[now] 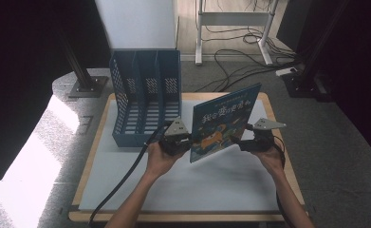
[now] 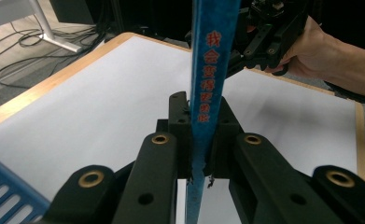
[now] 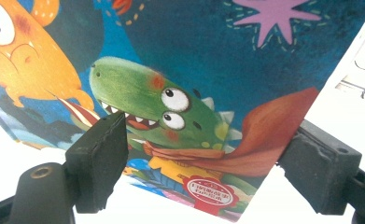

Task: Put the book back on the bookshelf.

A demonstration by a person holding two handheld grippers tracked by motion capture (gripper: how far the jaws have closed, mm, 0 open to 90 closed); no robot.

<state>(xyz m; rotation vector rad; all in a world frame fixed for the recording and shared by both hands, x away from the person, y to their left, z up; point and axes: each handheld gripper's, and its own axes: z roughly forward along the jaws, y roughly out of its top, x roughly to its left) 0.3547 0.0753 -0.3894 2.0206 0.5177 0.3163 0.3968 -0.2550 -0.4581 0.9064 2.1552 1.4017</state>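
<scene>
Book [image 1: 223, 121] clamped in left tongs [image 1: 182, 142], right tongs [image 1: 242, 141] beside it

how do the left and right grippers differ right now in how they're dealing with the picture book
The left gripper is shut on the spine edge of the picture book, pads pressing both sides. The right gripper stands open, its pads spread apart in front of the cover and not pressing it. In the high view the left gripper sits at the book's lower left edge, the right gripper at its right edge. Both are hand-held above the white table, near the blue file rack.
</scene>
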